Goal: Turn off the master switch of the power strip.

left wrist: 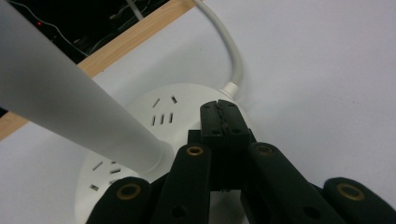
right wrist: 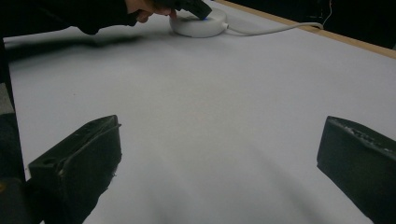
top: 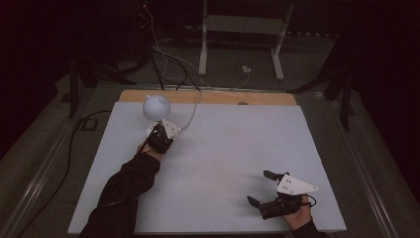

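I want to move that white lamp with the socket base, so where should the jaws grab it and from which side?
Probably the lamp's stem: it is slim, while the round socket base looks too wide and flat. Come in from the person's side, clear of the cable at the back. The left gripper already rests, shut, on that base.

The left gripper (left wrist: 223, 109), jaws together, presses on a white socket base (left wrist: 140, 135).
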A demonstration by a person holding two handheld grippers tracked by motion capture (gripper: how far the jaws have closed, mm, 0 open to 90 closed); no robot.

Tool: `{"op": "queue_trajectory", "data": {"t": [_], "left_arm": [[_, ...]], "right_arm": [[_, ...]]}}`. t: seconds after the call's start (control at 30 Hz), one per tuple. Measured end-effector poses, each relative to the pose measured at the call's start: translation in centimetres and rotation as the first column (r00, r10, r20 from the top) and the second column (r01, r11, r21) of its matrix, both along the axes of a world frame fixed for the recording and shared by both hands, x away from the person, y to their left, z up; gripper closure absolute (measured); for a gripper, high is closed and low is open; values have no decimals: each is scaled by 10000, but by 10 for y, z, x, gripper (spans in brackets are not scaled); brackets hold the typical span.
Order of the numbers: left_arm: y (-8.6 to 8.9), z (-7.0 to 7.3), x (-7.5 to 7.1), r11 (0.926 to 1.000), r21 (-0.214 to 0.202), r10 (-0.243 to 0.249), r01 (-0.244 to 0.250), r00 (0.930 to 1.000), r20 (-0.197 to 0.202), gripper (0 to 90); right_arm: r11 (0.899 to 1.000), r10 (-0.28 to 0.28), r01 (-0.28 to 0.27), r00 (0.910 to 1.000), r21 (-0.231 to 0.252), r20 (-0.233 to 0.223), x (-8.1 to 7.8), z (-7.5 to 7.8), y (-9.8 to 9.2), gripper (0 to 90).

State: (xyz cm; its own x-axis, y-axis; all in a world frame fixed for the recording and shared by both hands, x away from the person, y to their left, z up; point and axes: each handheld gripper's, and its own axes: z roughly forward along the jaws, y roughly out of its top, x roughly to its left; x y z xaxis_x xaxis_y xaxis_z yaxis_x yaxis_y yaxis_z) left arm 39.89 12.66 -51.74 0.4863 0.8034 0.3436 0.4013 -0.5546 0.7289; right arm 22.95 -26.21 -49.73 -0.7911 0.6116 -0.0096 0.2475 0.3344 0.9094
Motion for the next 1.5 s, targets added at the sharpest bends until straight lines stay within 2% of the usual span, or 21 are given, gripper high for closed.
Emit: {"op": "queue_trajectory", "data": {"t": [0.17,0.23,0.37,0.47,0.5,0.57,0.6,0.73,0.77,0.93,1.03,1.1,1.17,1.3,1.43,1.5], "left_arm": [[-1,2,2,10000,-10,46,-46,9999,-159,900],[-2,2,2,9998,195,48,-45,9999,-133,900],[-3,2,1,9994,332,17,-13,9999,-112,900],[-1,3,4,9999,135,38,-32,9990,-456,900],[-2,4,5,9998,222,1,9,9989,-473,900],[-6,4,4,9974,717,-39,68,9992,-400,900],[-6,5,5,9970,775,-41,75,9990,-438,900],[-5,5,6,9980,629,-9,41,9988,-499,900],[-4,5,6,9989,475,20,7,9985,-549,900],[-7,7,6,9970,773,11,32,9984,-563,900],[-5,6,6,9982,590,-38,67,9988,-491,900],[-4,4,5,9979,637,-126,148,9993,-353,900],[-3,6,3,9988,443,-189,195,9997,-129,900],[-1,4,1,10000,-65,-37,38,10000,78,900],[0,20,-2,9983,-568,-138,155,9995,300,900],[-2,26,-4,9960,-844,-281,302,9993,259,900]], "right_arm": [[10000,39,-39,10000,-39,-27,0,0,1,0],[10000,37,-37,10000,-29,-31,0,0,1,0],[10000,40,-41,10000,-31,-67,0,-1,2,0],[10000,69,-70,10000,-62,-67,0,-1,3,0],[10000,69,-70,10000,-62,-67,0,-1,3,0],[9999,83,-84,10000,-89,-34,0,0,3,0],[10000,72,-72,10000,-42,-23,-1,0,3,0],[10000,83,-83,10000,-39,8,-1,0,2,0],[10000,83,-83,10000,-39,8,-1,0,2,0],[10000,54,-54,10000,-50,-13,-1,0,2,0],[10000,46,-47,10000,-59,-28,-1,0,2,0],[10000,54,-54,10000,-67,-53,0,0,2,0],[9999,70,-71,9999,-76,-92,0,-1,2,0],[9999,74,-75,9999,-79,-101,1,-2,2,0],[10000,45,-46,10000,-54,-89,1,-1,1,0],[10000,31,-31,10000,-38,-90,1,-1,0,0]]}}
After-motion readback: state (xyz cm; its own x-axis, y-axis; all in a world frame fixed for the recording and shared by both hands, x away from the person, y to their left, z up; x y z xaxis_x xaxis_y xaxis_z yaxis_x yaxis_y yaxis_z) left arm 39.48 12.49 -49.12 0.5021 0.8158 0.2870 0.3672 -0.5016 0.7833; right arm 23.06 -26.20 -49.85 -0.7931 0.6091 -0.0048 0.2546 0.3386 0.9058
